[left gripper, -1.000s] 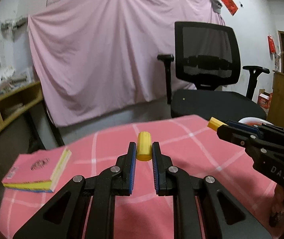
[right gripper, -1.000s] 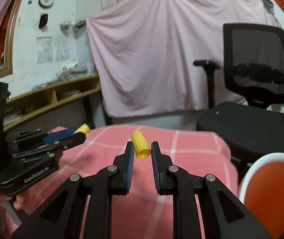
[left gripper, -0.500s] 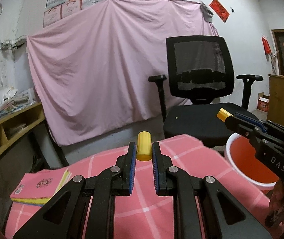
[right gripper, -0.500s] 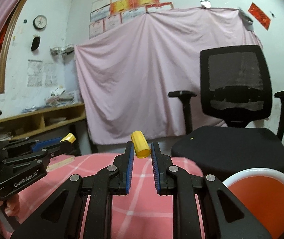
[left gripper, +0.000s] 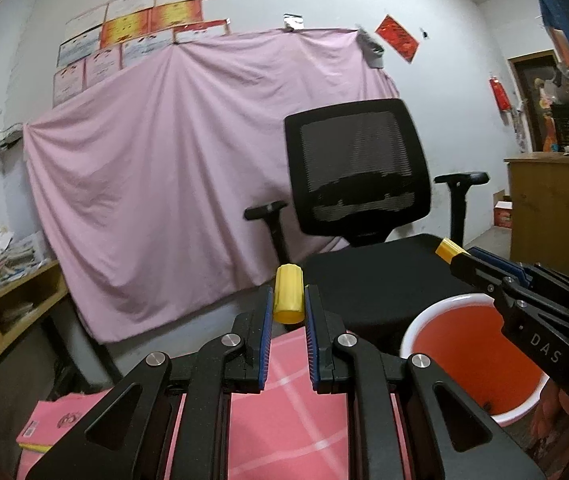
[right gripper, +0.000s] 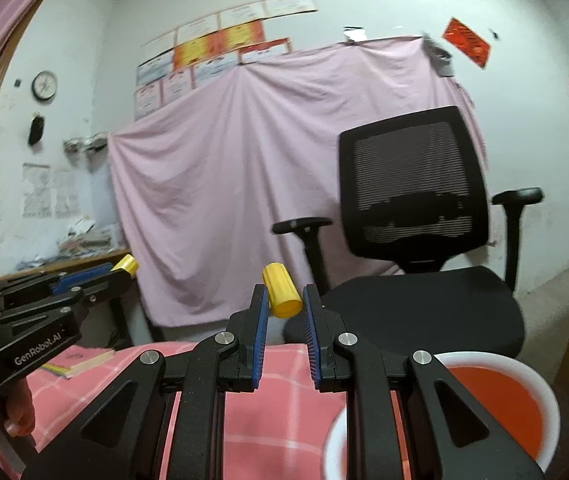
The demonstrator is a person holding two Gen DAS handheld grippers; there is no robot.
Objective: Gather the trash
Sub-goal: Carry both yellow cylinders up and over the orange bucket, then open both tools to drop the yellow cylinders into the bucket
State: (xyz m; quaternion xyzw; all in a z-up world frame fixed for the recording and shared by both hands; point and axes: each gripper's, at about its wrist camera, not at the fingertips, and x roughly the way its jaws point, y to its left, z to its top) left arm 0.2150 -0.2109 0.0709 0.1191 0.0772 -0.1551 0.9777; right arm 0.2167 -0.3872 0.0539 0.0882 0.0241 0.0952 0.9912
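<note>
My left gripper (left gripper: 288, 304) is shut on a small yellow cylinder (left gripper: 289, 298), held upright above the pink checked tablecloth (left gripper: 284, 420). My right gripper (right gripper: 285, 300) is shut on a second yellow cylinder (right gripper: 280, 295), tilted left. An orange bin with a white rim stands off the table's right edge, in the left wrist view (left gripper: 472, 340) and in the right wrist view (right gripper: 496, 392) just right of my right gripper. The right gripper also shows in the left wrist view (left gripper: 450, 251), above the bin. The left gripper also shows in the right wrist view (right gripper: 124, 266).
A black mesh office chair (left gripper: 364, 184) stands behind the table and bin. A pink sheet (left gripper: 164, 160) hangs on the wall. A pink book (left gripper: 60, 424) lies at the table's left. Wooden shelves (left gripper: 8, 308) are at the left, a wooden cabinet (left gripper: 548, 208) at the right.
Both grippers have risen and tilted up with their yellow cylinders still held. The table has dropped low in both views and the orange bin has come closer, under the right gripper.
</note>
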